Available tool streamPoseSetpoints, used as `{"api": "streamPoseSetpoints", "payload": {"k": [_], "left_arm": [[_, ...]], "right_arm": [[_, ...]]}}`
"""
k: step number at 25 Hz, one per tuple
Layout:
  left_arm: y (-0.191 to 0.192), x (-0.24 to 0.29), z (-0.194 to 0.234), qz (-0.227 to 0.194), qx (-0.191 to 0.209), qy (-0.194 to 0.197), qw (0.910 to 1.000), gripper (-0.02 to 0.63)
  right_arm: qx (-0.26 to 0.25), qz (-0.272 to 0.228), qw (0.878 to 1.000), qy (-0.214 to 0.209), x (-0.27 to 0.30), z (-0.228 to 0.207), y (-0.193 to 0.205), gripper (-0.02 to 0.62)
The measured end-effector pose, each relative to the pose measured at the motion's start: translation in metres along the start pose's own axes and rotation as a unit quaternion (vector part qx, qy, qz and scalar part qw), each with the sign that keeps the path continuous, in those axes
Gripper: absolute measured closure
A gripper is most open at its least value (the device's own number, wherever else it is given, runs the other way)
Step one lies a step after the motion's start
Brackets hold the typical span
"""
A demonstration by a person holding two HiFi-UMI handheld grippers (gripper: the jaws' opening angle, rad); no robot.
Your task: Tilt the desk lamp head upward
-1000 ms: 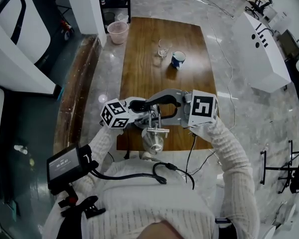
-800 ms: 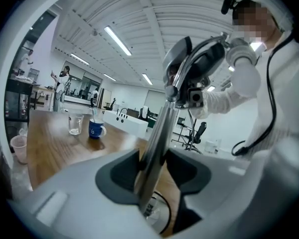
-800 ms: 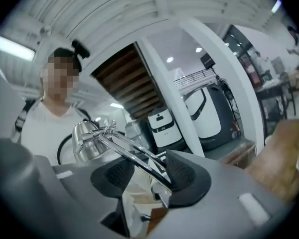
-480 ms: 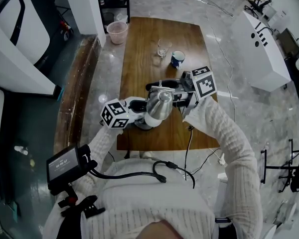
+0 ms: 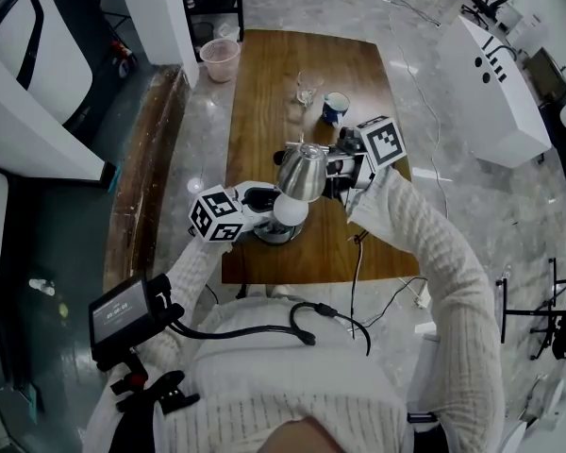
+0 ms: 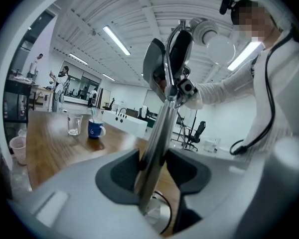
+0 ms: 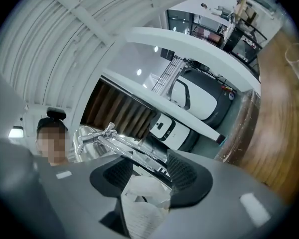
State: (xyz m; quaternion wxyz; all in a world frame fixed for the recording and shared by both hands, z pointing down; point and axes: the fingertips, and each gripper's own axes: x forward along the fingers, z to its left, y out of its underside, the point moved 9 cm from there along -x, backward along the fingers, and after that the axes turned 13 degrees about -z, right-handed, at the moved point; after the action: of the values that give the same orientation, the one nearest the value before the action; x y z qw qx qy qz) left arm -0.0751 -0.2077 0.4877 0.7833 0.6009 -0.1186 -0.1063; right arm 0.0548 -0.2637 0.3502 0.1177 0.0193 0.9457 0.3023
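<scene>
Looking down in the head view, the lamp [image 5: 302, 173] stands near the front edge of the wooden table [image 5: 283, 74]. Its polished metal shade is tipped up, so the round white bulb [image 5: 290, 209] faces the camera, above the round base [image 5: 275, 233]. The left gripper [image 5: 257, 199] reaches in low by the base, and the right gripper [image 5: 338, 166] sits at the far side of the shade. A glass [image 5: 308, 91] and a blue mug [image 5: 336, 109] stand further back on the table, well apart from the lamp.

The left gripper view shows the left gripper [image 6: 152, 169] clamped partway closed on the shiny stem [image 6: 157, 133], both pads pressing on it. The shade [image 6: 159, 63] rises high above.

The right gripper view shows the right gripper [image 7: 149, 171] with its jaws opening. The lamp's thin chrome arm [image 7: 132, 151] runs slantwise between them, with a gap at the left pad.
</scene>
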Motion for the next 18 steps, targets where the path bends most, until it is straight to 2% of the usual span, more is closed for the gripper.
{"api": "streamPoseSetpoints", "payload": {"k": [8,13,16,18], "left_arm": [[-0.003,-0.001,0.002,-0.009,-0.007,-0.005,0.9999,0.433],[-0.002,-0.003,0.002,-0.002,-0.022,-0.006,0.9997,0.414],[-0.002,-0.007,-0.002,-0.002,-0.030,-0.001,0.9995,0.377],[-0.002,-0.012,-0.007,-0.008,-0.037,-0.002,0.9993,0.347]], "right_arm": [[-0.007,0.005,1.000,0.000,-0.001,-0.002,-0.005,0.387],[-0.070,0.001,0.998,0.012,-0.001,0.005,-0.006,0.405],[-0.114,0.010,0.993,0.034,-0.014,0.011,-0.013,0.356],[-0.142,-0.002,0.988,0.053,-0.030,0.017,-0.015,0.351]]}}
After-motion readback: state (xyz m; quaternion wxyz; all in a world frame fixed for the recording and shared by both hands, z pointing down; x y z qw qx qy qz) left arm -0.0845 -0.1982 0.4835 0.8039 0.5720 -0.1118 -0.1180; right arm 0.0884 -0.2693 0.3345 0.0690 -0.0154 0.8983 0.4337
